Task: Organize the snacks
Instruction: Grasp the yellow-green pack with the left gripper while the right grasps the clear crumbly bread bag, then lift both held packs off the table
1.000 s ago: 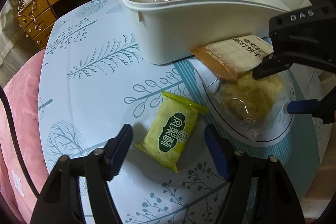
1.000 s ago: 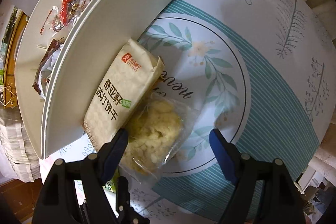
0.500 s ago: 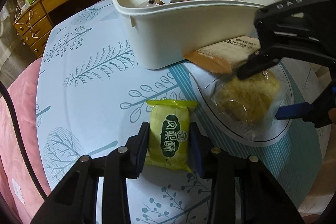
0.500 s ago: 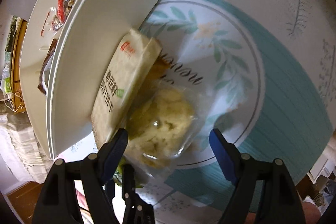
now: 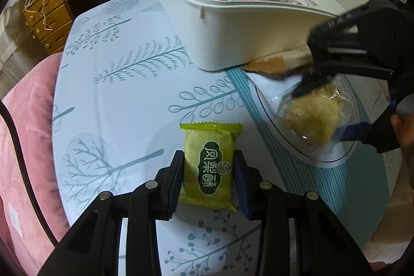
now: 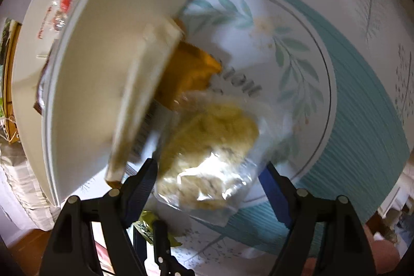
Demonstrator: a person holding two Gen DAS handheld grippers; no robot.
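Low in the left wrist view, the left tongs are closed on the yellow-green snack pack, which lies on the tabletop. At right, the right tongs straddle the clear-bagged pastry, half open, beside the white snack bin; whether they grip it is unclear.

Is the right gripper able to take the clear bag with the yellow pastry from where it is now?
Probably yes. The right gripper is open with the clear pastry bag already between its fingers. Only the cracker pack beside it crowds the left finger.
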